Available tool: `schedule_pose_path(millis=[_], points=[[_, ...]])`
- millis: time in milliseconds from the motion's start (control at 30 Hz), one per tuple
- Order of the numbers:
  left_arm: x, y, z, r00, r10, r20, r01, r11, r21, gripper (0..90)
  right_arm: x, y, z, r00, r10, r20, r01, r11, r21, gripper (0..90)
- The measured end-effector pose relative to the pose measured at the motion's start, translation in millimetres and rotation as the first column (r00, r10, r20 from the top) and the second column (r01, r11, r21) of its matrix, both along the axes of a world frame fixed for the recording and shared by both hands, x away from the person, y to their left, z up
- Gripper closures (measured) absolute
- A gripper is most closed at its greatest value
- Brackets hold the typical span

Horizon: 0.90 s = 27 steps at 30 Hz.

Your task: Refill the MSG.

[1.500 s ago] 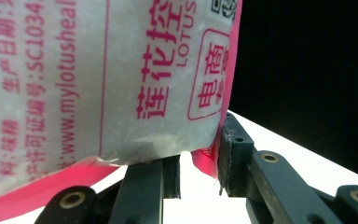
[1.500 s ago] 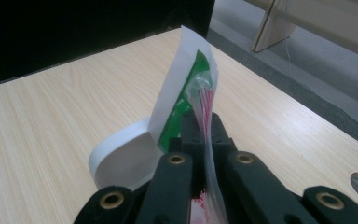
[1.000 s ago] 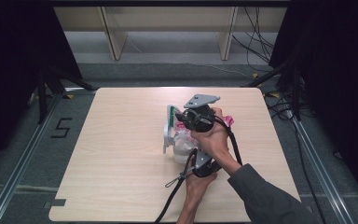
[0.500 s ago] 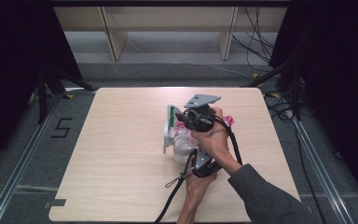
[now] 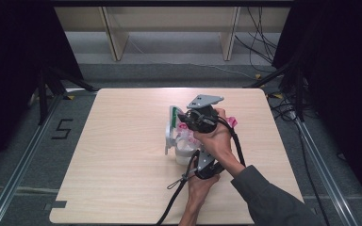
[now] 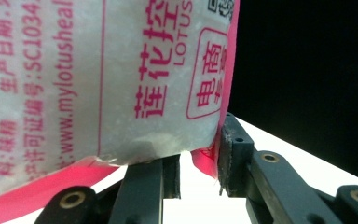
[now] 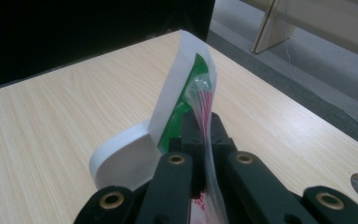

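I have the bag (image 6: pixel 121 79) over the middle of the table (image 5: pixel 122 155). My left gripper (image 6: pixel 199 158) grasps its pink bottom edge: the edge runs between both pads, the bag rising above them. My right gripper (image 7: pixel 204 135) is clenched on the bag's clear top, beside a white-and-green pouch (image 7: pixel 168 116).

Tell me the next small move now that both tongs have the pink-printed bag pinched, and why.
Probably ease the right tongs gently away from the left tongs to spread the bag. The right tongs are shut on its clear top edge, the left grip its pink bottom seam, and it stands beside the white and green packet.
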<state>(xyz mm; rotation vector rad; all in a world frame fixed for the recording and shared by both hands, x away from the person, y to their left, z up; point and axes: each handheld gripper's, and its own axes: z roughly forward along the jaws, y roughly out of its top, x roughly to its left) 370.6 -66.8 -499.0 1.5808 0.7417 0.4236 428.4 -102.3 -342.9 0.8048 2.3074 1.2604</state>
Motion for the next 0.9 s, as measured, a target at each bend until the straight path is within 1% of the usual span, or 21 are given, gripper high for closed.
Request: schedule_pose_path(millis=[33, 67, 133, 367, 400, 500, 533, 700, 733, 767, 867, 900], points=[[0.0, -0.2, -0.1, 1.0000, 0.001, -0.001, -0.001, 1.0000, -0.002, 72.5, -0.1, -0.1, 0.3, 1.0000, -0.001, 0.000, 0.001, 1.0000, -0.005, 90.0], [0.1, -0.2, -0.2, 1.0000, 0.001, -0.003, -0.001, 1.0000, -0.002, 72.5, 1.3, 0.0, -0.3, 0.9997, 0.011, 0.020, -0.011, 0.9998, -0.016, 90.0], [0.1, -0.2, -0.2, 1.0000, 0.002, -0.003, -0.002, 1.0000, -0.002, 72.5, 0.2, 0.7, -0.4, 0.9999, 0.012, -0.006, -0.013, 0.9997, -0.019, 90.0], [-0.1, 0.1, 0.2, 1.0000, 0.002, -0.003, -0.002, 1.0000, -0.008, 72.5, 1.2, 1.3, -0.2, 0.9998, 0.020, 0.007, -0.019, 0.9996, -0.022, 90.0], [0.0, 0.3, 0.3, 1.0000, 0.000, -0.002, 0.000, 1.0000, -0.006, 72.5, 1.2, 2.1, -1.1, 0.9998, 0.011, 0.017, -0.010, 0.9999, -0.012, 90.0], [-0.1, 1.0, 0.9, 1.0000, 0.001, -0.001, -0.001, 1.0000, -0.006, 72.5, 1.0, 1.2, 0.8, 0.9998, 0.020, 0.006, -0.020, 0.9995, -0.022, 90.0], [-0.2, 1.1, 1.1, 1.0000, 0.002, -0.001, -0.002, 1.0000, -0.007, 72.5, 1.4, 1.5, 0.9, 0.9997, 0.023, 0.013, -0.023, 0.9995, -0.021, 90.0], [-0.4, 1.7, 1.8, 1.0000, 0.002, 0.001, -0.002, 1.0000, -0.008, 72.5, 1.3, 2.7, 1.4, 0.9996, 0.023, 0.017, -0.023, 0.9996, -0.019, 90.0], [-0.5, 1.7, 1.8, 1.0000, 0.003, 0.001, -0.003, 1.0000, -0.009, 72.5, 1.0, 2.7, 1.7, 0.9996, 0.026, 0.009, -0.025, 0.9994, -0.022, 90.0], [-0.6, 1.6, 1.9, 1.0000, 0.003, 0.001, -0.003, 1.0000, -0.009, 72.5, 0.1, 3.2, 1.4, 0.9999, 0.013, 0.002, -0.013, 0.9998, -0.012, 90.0], [-1.1, 1.5, 2.2, 1.0000, 0.004, 0.002, -0.004, 0.9999, -0.012, 72.5, 0.0, 2.9, 2.0, 0.9999, 0.013, -0.004, -0.013, 0.9998, -0.012, 90.0], [-0.1, 0.2, 2.1, 0.9995, -0.033, -0.005, 0.032, 0.9994, -0.014, 72.5, 0.3, 2.8, 2.1, 0.9999, 0.014, 0.001, -0.014, 0.9998, -0.013, 90.0]])
